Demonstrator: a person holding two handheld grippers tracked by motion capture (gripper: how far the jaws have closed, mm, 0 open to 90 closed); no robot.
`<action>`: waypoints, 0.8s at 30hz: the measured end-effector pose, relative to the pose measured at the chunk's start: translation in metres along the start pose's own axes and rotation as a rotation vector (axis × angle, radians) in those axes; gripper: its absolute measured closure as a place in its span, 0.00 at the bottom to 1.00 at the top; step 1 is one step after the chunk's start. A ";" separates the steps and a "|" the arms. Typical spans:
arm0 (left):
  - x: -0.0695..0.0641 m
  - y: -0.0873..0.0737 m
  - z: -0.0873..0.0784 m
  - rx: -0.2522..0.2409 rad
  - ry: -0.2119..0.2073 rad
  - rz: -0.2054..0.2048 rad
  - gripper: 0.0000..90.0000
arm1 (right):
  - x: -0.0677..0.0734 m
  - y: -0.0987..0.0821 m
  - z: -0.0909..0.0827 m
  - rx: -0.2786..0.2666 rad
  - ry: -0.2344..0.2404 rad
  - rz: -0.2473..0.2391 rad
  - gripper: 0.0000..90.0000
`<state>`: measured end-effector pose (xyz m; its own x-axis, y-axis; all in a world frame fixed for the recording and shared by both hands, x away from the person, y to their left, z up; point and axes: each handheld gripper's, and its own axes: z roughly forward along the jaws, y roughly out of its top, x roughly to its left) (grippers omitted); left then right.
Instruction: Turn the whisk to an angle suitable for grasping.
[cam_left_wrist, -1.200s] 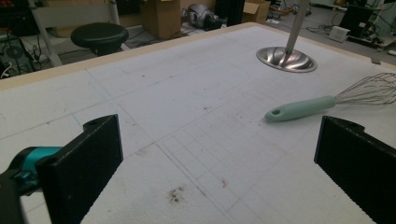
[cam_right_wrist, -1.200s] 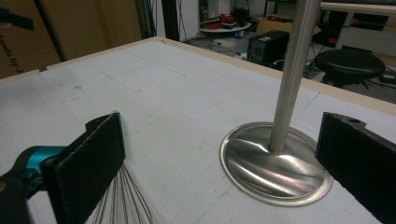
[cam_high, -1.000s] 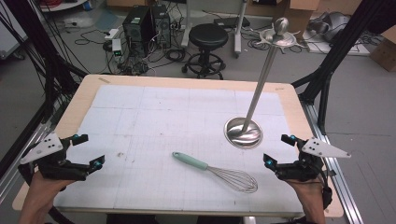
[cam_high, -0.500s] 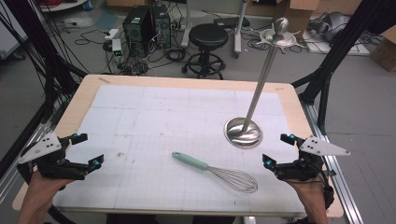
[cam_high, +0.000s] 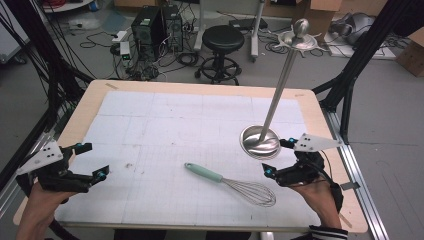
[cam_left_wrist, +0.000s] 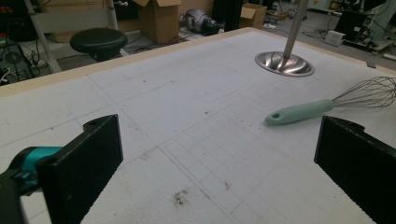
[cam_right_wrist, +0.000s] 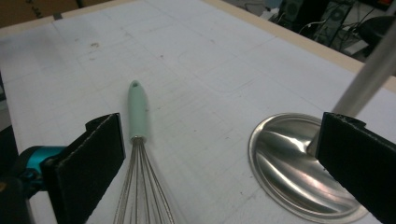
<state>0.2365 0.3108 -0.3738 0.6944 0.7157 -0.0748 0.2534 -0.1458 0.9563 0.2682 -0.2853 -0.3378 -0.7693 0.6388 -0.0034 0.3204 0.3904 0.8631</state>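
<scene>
A whisk (cam_high: 227, 181) with a mint-green handle lies flat on the white mat, wire end toward the right. A steel stand (cam_high: 260, 141) with a round base, a tall pole and a knobbed top disc rises at the right of the mat. My right gripper (cam_high: 276, 157) is open, low over the mat between the whisk's wires and the stand's base. In the right gripper view the whisk (cam_right_wrist: 138, 114) lies by the left jaw and the base (cam_right_wrist: 299, 163) by the right jaw of my gripper (cam_right_wrist: 219, 168). My left gripper (cam_high: 94, 161) is open at the near left, empty, looking toward the whisk (cam_left_wrist: 301, 112) and stand (cam_left_wrist: 284, 64).
The white gridded mat (cam_high: 175, 125) covers a wooden table (cam_high: 90, 100). Black frame posts (cam_high: 350, 75) stand at both sides. Beyond the far edge are a black stool (cam_high: 224, 37), computer towers (cam_high: 155, 25) and floor cables.
My right gripper has moved left, closer to the whisk's wires and the stand's base. The left gripper, whisk and stand have stayed put.
</scene>
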 end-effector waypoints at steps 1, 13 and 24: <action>0.000 0.000 0.000 0.000 0.000 0.000 0.02 | 0.000 0.000 0.000 0.000 0.000 0.000 0.00; -0.002 0.000 0.002 0.005 0.002 0.002 0.02 | 0.016 0.026 0.029 0.149 0.052 -0.082 0.00; -0.004 0.001 0.005 0.017 -0.005 0.007 0.02 | 0.028 0.046 0.050 0.271 0.107 -0.126 0.00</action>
<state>0.2373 0.3043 -0.3743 0.6999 0.7109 -0.0695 0.2595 -0.1624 0.9520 0.2890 -0.2156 -0.3236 -0.8614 0.5066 -0.0361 0.3436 0.6336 0.6932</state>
